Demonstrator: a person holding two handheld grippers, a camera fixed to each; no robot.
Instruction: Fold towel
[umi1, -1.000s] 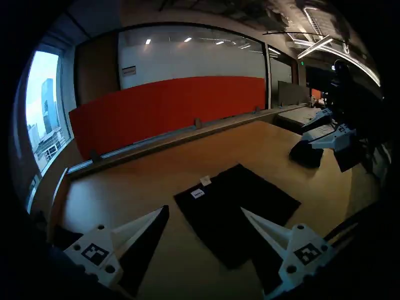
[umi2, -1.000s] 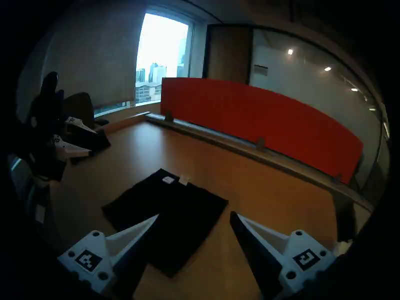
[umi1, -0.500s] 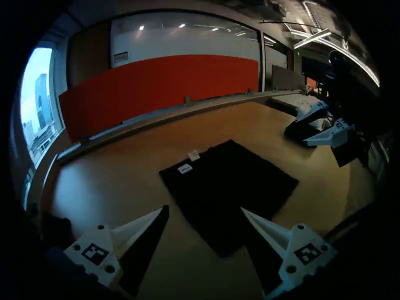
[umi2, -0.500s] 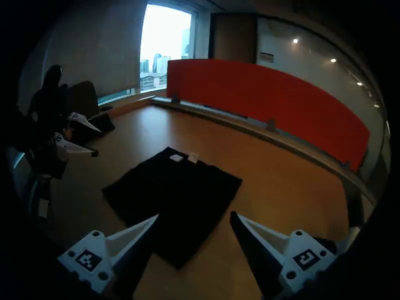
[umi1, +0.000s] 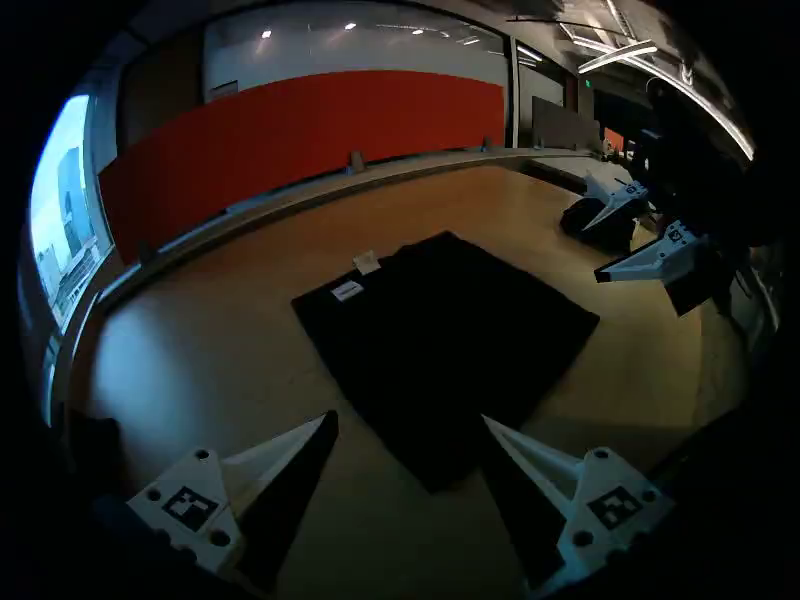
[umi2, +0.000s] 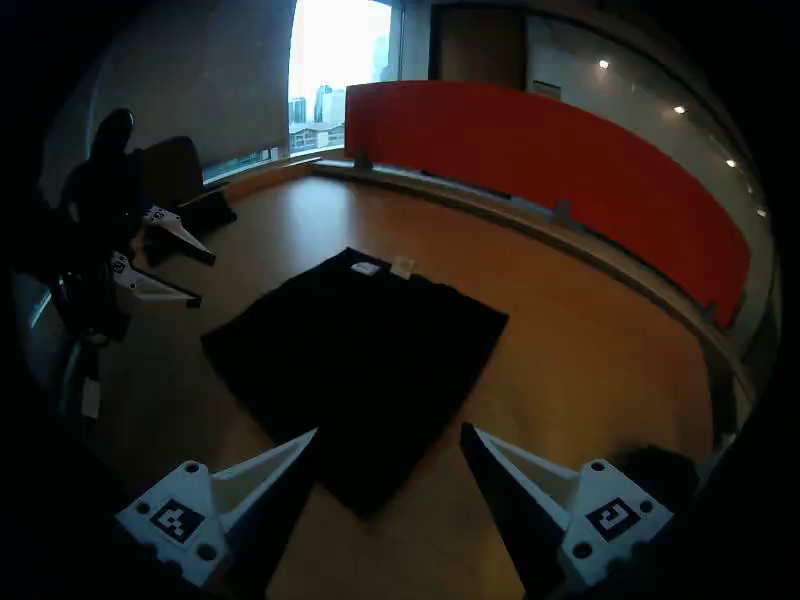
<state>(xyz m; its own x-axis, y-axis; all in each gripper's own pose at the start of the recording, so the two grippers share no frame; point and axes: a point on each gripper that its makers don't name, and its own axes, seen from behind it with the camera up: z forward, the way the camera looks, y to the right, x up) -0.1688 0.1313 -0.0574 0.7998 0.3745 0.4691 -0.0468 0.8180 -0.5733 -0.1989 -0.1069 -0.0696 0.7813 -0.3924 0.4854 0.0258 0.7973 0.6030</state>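
one wooden table (umi1: 200, 330) takes up the lower half of both views, with a long red partition (umi1: 300, 120) along its far edge and a bright window (umi1: 60, 220) at the far left of the left gripper view. one black towel (umi1: 450, 330) lies spread flat on the middle of the table, set as a diamond, with one corner pointing at each camera. in the left gripper view the left gripper (umi1: 408, 418) is at the near edge with its two white fingers spread wide and nothing gripped between them; the near corner of the towel appears in the gap between them. in the right gripper view the right gripper (umi2: 388, 430) is in the same state, fingers spread and empty, with another towel corner in its gap. the right gripper also appears at the far right of the left gripper view, beyond the towel's right corner and clear of it. the left gripper appears at the far left of the right gripper view, likewise clear of the cloth. two small white tags (umi1: 347, 291) sit at the towel's far corner.
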